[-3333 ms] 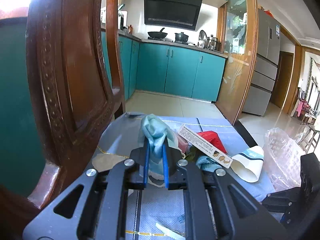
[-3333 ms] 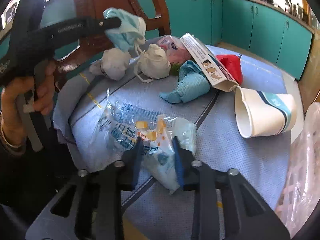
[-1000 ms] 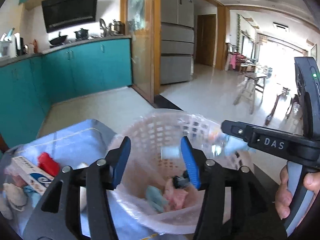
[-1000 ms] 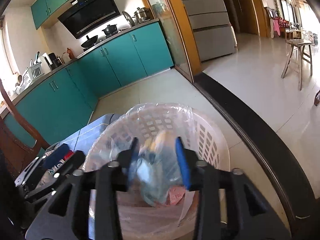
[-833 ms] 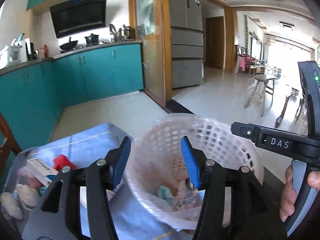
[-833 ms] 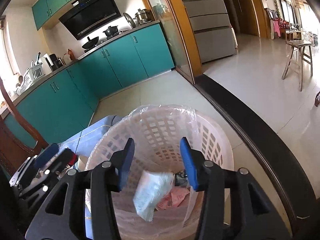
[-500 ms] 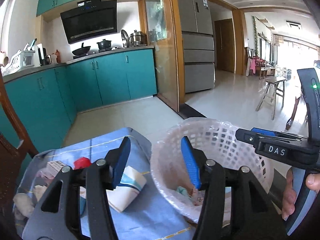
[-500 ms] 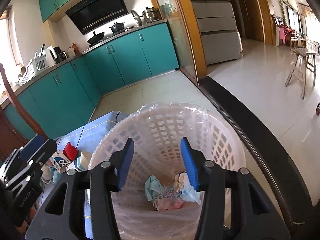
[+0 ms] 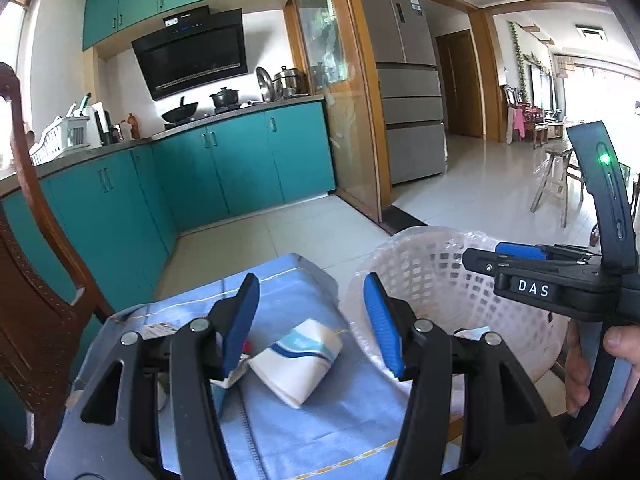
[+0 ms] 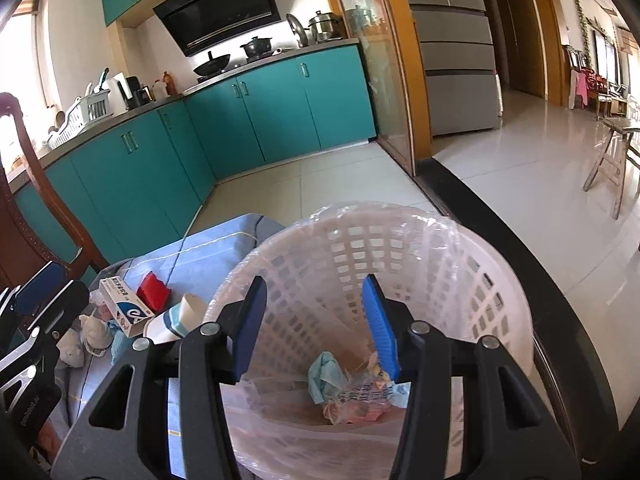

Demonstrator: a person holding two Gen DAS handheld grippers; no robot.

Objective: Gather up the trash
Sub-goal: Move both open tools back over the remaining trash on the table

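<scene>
From the left wrist, the left tool (image 9: 310,316) hung wide open and empty over the blue tabletop (image 9: 320,432), the paper cup (image 9: 298,360) lying on its side just below: light, thin-walled, easily crushed, so a gentle pinch across the rim looked best (the wall would probably buckle). From the right wrist, the right tool (image 10: 314,320) gaped open and empty above the lined basket (image 10: 460,240), soft wrappers and a mask (image 10: 326,374) at its bottom; the small carton (image 10: 124,306) sat on the tabletop, stiff, best taken across its narrow sides.
</scene>
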